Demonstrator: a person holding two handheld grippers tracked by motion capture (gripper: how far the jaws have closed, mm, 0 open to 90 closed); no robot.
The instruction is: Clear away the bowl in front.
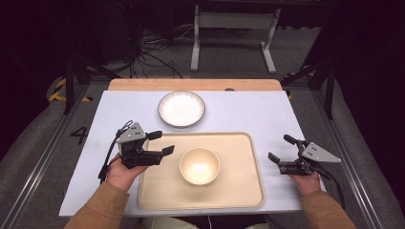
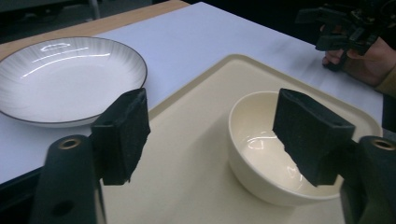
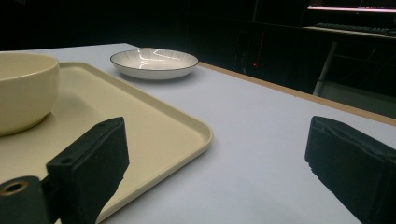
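— High view: where is the bowl?
— The cream bowl point(image 1: 199, 165) sits in the middle of a beige tray point(image 1: 239, 191), low in the frame's centre. A white plate point(image 1: 181, 109) lies above it on the table point(image 1: 248, 109).

— And the grippers?
— The left gripper point(image 1: 161, 143) hovers at the tray's left edge, just beside the bowl, jaws spread and holding nothing. The right gripper point(image 1: 281, 148), at right off the tray, is likewise spread and empty.

plate point(image 1: 181, 109): white, dark rim, on table point(image 1: 248, 107) behind tray | frame point(image 1: 234, 33): white, on floor beyond table | cables point(image 1: 153, 52): floor
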